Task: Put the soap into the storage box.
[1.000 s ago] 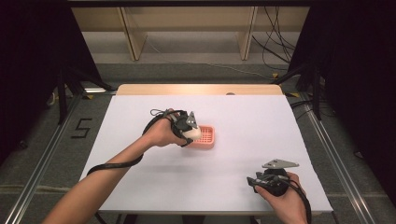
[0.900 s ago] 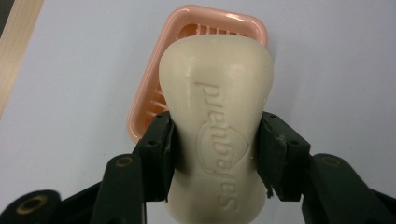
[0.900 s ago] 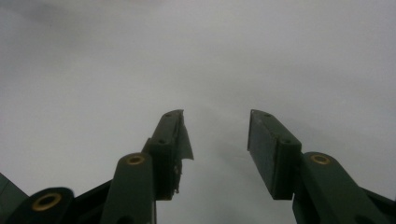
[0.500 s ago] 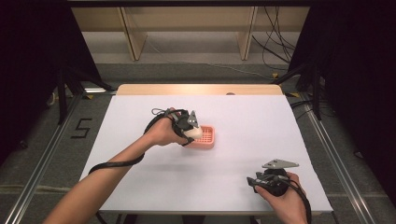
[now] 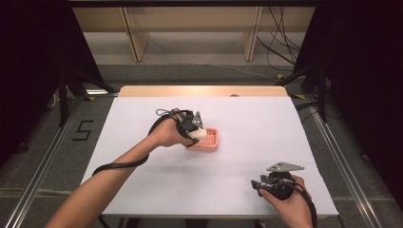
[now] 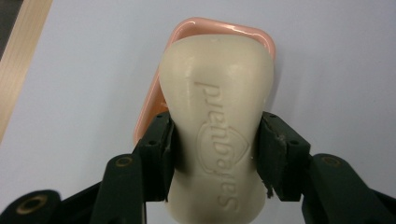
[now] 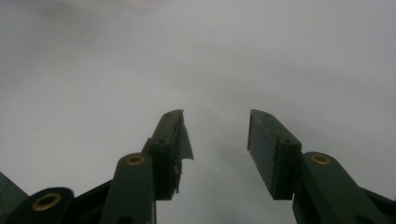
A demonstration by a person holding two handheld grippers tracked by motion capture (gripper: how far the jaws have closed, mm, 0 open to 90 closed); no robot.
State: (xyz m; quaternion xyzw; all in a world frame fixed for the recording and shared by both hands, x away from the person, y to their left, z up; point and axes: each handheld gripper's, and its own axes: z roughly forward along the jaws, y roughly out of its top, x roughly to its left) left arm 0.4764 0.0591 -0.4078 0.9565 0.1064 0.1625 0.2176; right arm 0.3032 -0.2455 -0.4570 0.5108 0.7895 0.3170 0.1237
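Note:
A cream bar of soap [image 6: 217, 116] with embossed lettering sits between the two jaws of my left gripper [image 6: 215, 154], which is shut on it. Right under the soap lies a pink soap dish [image 6: 154, 93]. In the high view the left gripper [image 5: 198, 130] holds the soap [image 5: 200, 134] over the left part of the pink dish [image 5: 211, 141] near the table's middle. My right gripper [image 7: 215, 149] is open with nothing between its jaws, pointing down at bare white tabletop. It rests near the table's front right [image 5: 259, 185].
The white table [image 5: 237, 118] has a wooden strip along its far edge. Cables trail from both grippers. Shelving and cables stand on the floor beyond the table. Metal rails run along both sides.

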